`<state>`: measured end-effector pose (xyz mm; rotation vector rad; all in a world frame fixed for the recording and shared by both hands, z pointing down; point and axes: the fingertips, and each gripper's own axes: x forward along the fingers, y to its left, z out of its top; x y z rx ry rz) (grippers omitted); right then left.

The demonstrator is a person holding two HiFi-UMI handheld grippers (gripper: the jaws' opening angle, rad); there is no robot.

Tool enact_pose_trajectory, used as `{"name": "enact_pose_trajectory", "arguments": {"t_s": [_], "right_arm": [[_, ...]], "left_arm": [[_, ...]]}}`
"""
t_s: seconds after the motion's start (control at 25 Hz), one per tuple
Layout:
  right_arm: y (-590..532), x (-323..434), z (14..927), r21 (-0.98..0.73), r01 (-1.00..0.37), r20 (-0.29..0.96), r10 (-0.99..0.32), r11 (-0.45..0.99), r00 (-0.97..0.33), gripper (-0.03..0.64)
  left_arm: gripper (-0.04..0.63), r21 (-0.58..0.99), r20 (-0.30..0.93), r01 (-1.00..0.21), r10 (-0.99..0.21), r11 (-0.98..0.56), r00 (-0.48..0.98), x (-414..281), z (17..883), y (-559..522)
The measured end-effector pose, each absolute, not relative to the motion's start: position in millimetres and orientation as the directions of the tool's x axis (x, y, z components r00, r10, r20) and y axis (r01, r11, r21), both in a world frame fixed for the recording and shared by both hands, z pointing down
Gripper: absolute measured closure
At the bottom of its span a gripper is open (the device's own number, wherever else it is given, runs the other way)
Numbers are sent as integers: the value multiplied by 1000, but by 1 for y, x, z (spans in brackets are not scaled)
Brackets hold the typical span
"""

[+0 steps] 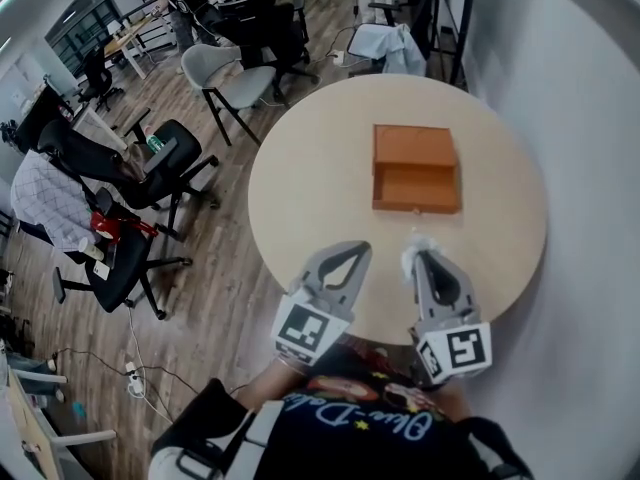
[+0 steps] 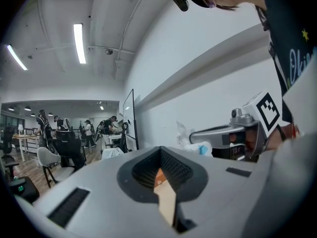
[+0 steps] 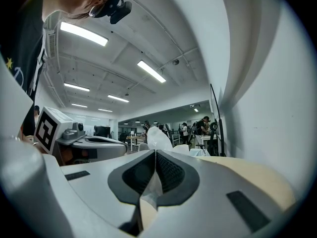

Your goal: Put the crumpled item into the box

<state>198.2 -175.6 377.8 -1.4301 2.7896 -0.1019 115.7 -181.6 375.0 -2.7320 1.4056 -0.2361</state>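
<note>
The right tongs (image 1: pixel 421 261) pinch a crumpled white wrapper (image 1: pixel 414 243) at lower centre of the frame, near the open orange box (image 1: pixel 415 168) on the round counter (image 1: pixel 300 188). The left tongs (image 1: pixel 352 253) are closed and empty.

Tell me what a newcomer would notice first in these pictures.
The open orange-brown box sits near the middle of the round pale table. Just short of it, over the table's near edge, the right gripper pinches a crumpled white item. The left gripper beside it is shut on nothing.
</note>
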Motion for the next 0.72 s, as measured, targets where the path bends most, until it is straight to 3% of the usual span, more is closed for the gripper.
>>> {"name": "enact_pose_trajectory", "arguments": {"t_s": [0.72], "right_arm": [[-270,209,389,16,-841,117,-836,541,-536,614]], "left_arm": [[603,-87,120,-797,-800,-598,588,116,394,-278]]}}
